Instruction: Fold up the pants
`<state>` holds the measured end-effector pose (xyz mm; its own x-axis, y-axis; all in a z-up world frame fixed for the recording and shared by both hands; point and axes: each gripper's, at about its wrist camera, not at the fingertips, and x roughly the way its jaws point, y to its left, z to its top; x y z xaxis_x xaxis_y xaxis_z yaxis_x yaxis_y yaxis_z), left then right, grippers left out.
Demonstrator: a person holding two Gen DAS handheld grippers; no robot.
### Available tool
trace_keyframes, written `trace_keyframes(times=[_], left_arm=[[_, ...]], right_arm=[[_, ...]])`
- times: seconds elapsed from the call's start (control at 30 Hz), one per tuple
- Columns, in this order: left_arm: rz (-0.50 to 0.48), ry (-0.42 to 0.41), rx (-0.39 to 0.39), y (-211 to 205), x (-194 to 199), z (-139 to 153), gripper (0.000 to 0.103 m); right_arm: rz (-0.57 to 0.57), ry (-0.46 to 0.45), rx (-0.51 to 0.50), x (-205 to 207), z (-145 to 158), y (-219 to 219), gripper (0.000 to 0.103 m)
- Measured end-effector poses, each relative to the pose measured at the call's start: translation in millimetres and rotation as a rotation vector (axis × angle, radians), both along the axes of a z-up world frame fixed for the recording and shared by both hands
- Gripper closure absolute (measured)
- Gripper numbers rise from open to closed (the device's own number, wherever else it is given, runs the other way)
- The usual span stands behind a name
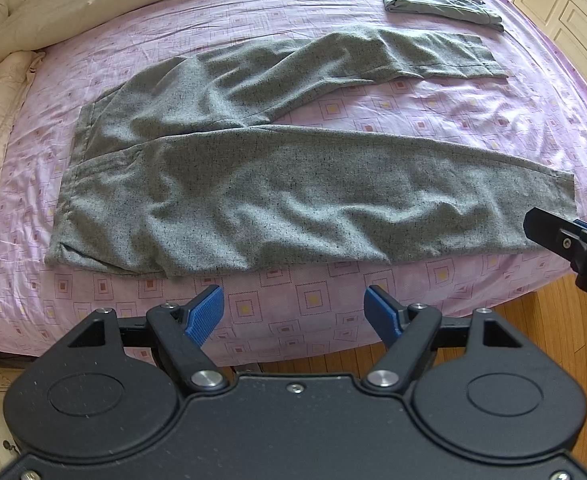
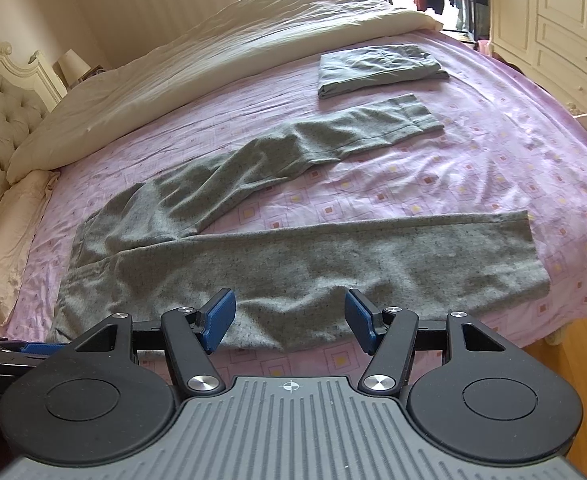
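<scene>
Both grippers empty, fingers spread. Left gripper [image 1: 293,308] hangs off the near bed edge over the pink patterned sheet [image 1: 313,304], nothing between the fingers. Right gripper [image 2: 289,318] sits a bit further in, its fingertips framing the near hem-side edge of the grey pants [image 2: 293,264]; fabric shows behind the gap, but whether the pads touch it is hard to say. Looks like not.

Just ahead of the fingers: near leg lies flat along the bed edge, waistband off to the left, cuff to the right. Beyond it the far leg [image 1: 373,56] splays away at an angle, wrinkled at the crotch. Further back, a folded grey garment [image 2: 377,68], then the cream duvet [image 2: 213,60].

Step, by my read: start of the fold, nothing folded yet. Next move probably needs one grasp at the waistband and one at a cuff, to lay one leg over the other with seams aligned.
</scene>
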<state>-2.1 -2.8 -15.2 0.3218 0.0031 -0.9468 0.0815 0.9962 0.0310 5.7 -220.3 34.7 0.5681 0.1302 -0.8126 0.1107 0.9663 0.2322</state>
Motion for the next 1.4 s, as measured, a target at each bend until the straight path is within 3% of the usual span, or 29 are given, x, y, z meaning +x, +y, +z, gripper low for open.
trace_keyframes(times=[0.83,1.4], left_arm=[[0.000,0.018,0.008,-8,8,-6,0.026],[-0.011,0.064,0.028,-8,46,-13,0.025]], right_arm=[[0.024,0.020,0.018,10,-6,-7,0.044],[0.005,0.104,0.046,37,-28,-12,0.044]])
